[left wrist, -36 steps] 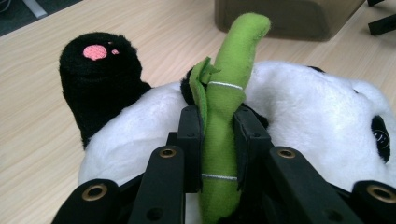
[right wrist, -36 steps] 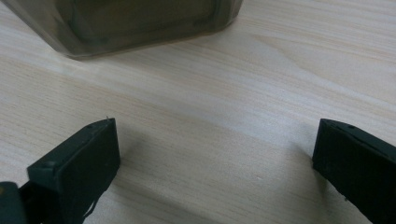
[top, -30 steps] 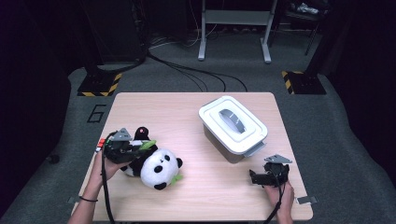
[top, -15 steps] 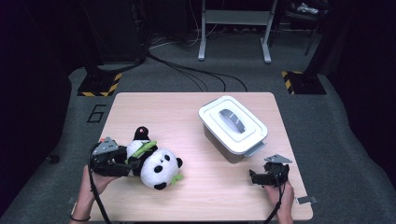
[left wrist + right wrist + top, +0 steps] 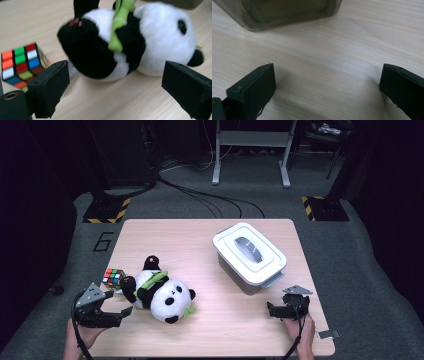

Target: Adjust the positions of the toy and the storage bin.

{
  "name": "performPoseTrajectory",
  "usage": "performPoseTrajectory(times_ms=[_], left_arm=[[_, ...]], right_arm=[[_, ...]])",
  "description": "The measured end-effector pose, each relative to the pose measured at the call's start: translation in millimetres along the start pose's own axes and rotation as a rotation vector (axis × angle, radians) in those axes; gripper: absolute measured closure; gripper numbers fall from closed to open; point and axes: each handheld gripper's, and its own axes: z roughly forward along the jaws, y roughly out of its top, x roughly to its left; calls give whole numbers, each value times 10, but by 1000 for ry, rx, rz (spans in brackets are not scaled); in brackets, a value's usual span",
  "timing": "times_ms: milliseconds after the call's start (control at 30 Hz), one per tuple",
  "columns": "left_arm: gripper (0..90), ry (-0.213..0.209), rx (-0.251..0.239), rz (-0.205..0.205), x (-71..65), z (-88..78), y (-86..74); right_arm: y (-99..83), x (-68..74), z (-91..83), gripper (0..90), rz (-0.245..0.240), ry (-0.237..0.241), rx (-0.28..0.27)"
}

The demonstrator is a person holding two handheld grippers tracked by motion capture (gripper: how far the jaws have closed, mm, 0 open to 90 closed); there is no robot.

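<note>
While the left tool (image 5: 117, 312) sits at the near left corner of the desk (image 5: 210, 340) with its jaws spread wide, having just been opening, nothing lies between them; the plush panda (image 5: 162, 295) rests on its side just beyond, free on the wood and near the left edge. At the near right corner, the right tool (image 5: 274, 310) is also spread and empty, low over bare desk. Risk, as I judge it: the panda is soft, rounded and fuzzy, with a limp black limb (image 5: 90, 53) and a green felt bamboo sprig (image 5: 118, 30), so a shallow pinch could catch only fur or the sprig and let the body sag or slip out. Beside its feet, touching or nearly so, stands a hard, glossy colour-tiled puzzle cube (image 5: 113, 277); a careless sweep by the left tool could knock it off the left edge. Farther back, toward the right edge, stands a smooth white plastic box (image 5: 248, 255) with rounded corners and a recessed grey handle in its lid; the pale wood-grain desk looks slick.
</note>
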Motion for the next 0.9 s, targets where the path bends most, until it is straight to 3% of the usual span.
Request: performPoseTrajectory(times_ms=[133, 267, 433, 500, 667, 900], left_arm=[[38, 37, 14, -48, 34, 96, -217], [4, 77, 101, -76, 95, 299, -482], [1, 114, 135, -106, 148, 526, -753], [0, 136, 106, -105, 137, 555, -786], [0, 144, 96, -106, 143, 583, -776], [0, 138, 109, -107, 147, 575, -769]], right_arm=[[2, 0, -2, 0, -8, 5, 3], [12, -8, -3, 0, -14, 12, 12], [59, -34, -47, 0, -8, 40, 10], [112, -25, -108, 0, -2, 45, -4], [252, 1, -255, 0, -20, 71, -26], [486, 89, -440, 0, -43, 103, -55]])
